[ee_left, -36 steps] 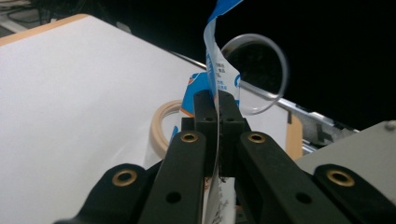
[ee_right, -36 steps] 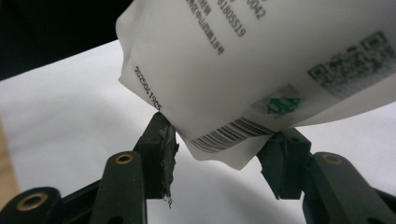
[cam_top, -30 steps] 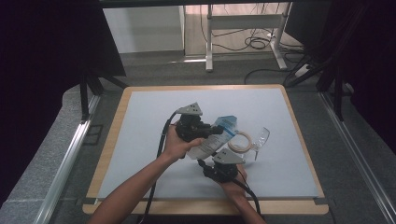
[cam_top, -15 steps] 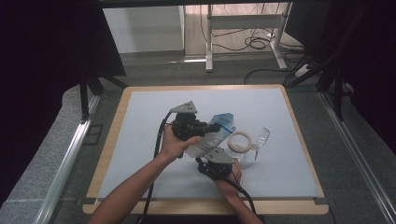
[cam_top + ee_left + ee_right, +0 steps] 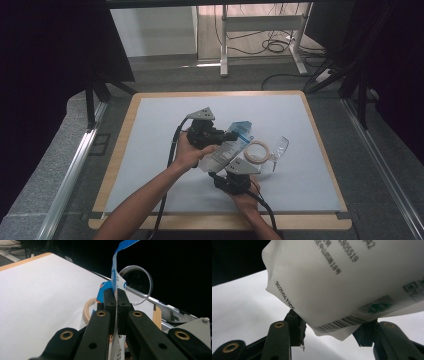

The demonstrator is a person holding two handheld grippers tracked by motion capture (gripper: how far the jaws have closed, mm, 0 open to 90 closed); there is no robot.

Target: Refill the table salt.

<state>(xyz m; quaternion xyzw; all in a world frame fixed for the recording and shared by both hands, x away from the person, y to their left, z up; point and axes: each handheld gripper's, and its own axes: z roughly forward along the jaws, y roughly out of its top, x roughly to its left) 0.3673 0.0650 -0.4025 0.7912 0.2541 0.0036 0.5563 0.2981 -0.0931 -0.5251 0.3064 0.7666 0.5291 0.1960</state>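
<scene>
A white pouch with a blue top (image 5: 227,147) hangs tilted above the table. My left gripper (image 5: 235,135) is shut on the pouch's thin upper edge (image 5: 114,270), which its jaws (image 5: 115,298) pinch flat. My right gripper (image 5: 221,173) comes in from below. In the right gripper view the pouch's printed lower corner (image 5: 342,277) sits between the jaws of that gripper (image 5: 332,332). They have just been closing on the corner and still stand apart. Their tips are hidden behind the pouch.
A roll of beige tape (image 5: 257,151) lies flat on the white mat (image 5: 150,150), just right of the pouch. A clear glass (image 5: 280,148) lies on its side beside it. The wooden table edge (image 5: 220,220) runs close under the forearms.
</scene>
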